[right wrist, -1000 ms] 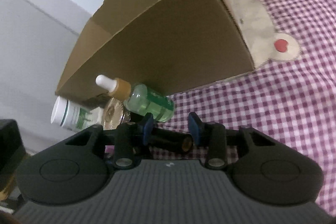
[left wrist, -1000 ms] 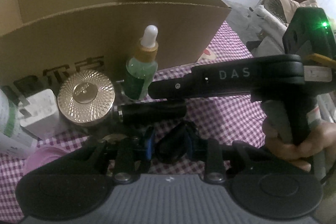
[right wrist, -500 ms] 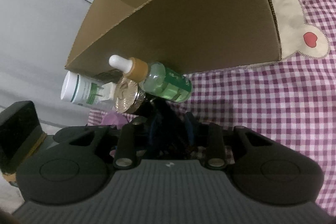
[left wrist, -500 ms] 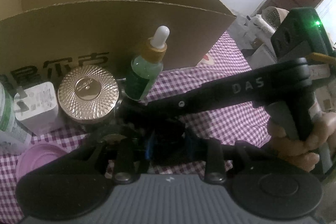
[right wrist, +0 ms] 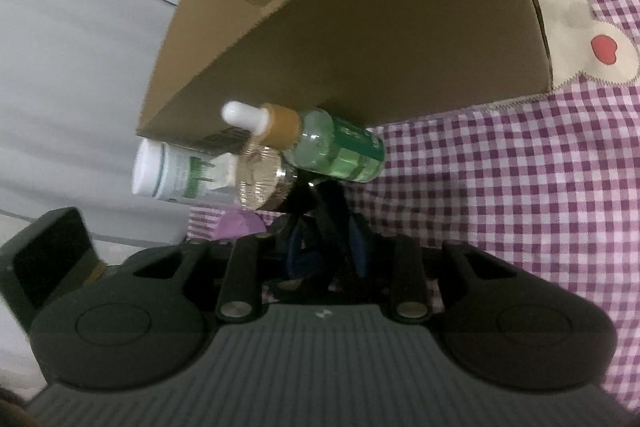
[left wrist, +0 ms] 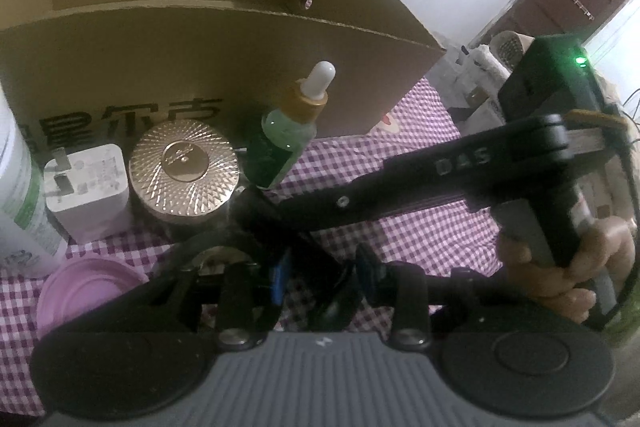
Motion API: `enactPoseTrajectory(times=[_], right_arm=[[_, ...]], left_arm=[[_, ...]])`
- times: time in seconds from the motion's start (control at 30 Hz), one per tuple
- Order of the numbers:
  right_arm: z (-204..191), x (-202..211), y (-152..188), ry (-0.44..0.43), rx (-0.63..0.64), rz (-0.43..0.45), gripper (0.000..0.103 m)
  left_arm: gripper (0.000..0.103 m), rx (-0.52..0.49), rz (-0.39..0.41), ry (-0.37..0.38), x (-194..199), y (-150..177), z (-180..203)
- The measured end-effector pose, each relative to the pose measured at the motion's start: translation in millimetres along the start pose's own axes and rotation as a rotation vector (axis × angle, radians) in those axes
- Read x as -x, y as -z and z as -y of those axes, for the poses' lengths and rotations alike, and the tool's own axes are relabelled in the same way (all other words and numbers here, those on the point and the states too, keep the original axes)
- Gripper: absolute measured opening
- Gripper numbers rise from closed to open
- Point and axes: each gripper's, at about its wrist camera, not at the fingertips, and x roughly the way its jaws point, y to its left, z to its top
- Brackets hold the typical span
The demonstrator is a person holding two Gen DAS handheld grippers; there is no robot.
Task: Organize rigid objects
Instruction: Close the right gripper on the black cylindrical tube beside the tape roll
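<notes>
A black tube (right wrist: 325, 223) stands tilted between the blue pads of my right gripper (right wrist: 328, 247), whose jaws are closing and pressing on it. In the left wrist view the right gripper (left wrist: 260, 215) reaches in from the right, held by a hand (left wrist: 568, 267). The tube's lower end (left wrist: 320, 291) lies between the pads of my left gripper (left wrist: 322, 269), which stand apart from it with cloth showing in the gap. Just behind stand a green dropper bottle (left wrist: 284, 143), a gold-lidded jar (left wrist: 184, 167) and a white charger plug (left wrist: 88, 183).
An open cardboard box (left wrist: 160, 39) stands behind the row of objects on a purple checked cloth (left wrist: 420, 239). A white bottle with a green label (left wrist: 20, 195) stands at far left, and a pink lid (left wrist: 88, 291) lies in front of it.
The right jaws have closed in on the black tube, which has gone from lying flat to tilted. The left jaws have widened a little. The right gripper now slants down more steeply.
</notes>
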Motion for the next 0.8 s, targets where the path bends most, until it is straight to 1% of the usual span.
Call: enactPoseTrajectory(times=[0.1, 0.3, 0.43, 0.5, 0.53, 0.57, 0.8], right_arm=[[3, -9, 1, 0.006, -0.022, -0.017, 0.025], [-1, -11, 3, 0.006, -0.037, -0.023, 0.021], [0, -12, 6, 0.002, -0.054, -0.017, 0.020], [0, -12, 8, -0.003, -0.064, -0.008, 0.020], [1, -11, 9, -0.003, -0.068, -0.004, 0.020], [2, -10, 9, -0.002, -0.070, 0.000, 0.020], [0, 2, 17, 0.000, -0.067, 0.034, 0.016]], left_arm=[[0.036, 0.005, 0.008, -0.004, 4, 2, -1], [0.031, 0.015, 0.007, -0.021, 10, 5, -6], [0.022, 0.019, 0.007, -0.038, 11, 5, -9], [0.019, 0.014, 0.013, -0.054, 10, 4, -8], [0.013, 0.011, 0.016, -0.064, 9, 4, -8], [0.011, 0.007, 0.018, -0.074, 8, 3, -8], [0.008, -0.010, 0.034, -0.069, 14, 5, -3]])
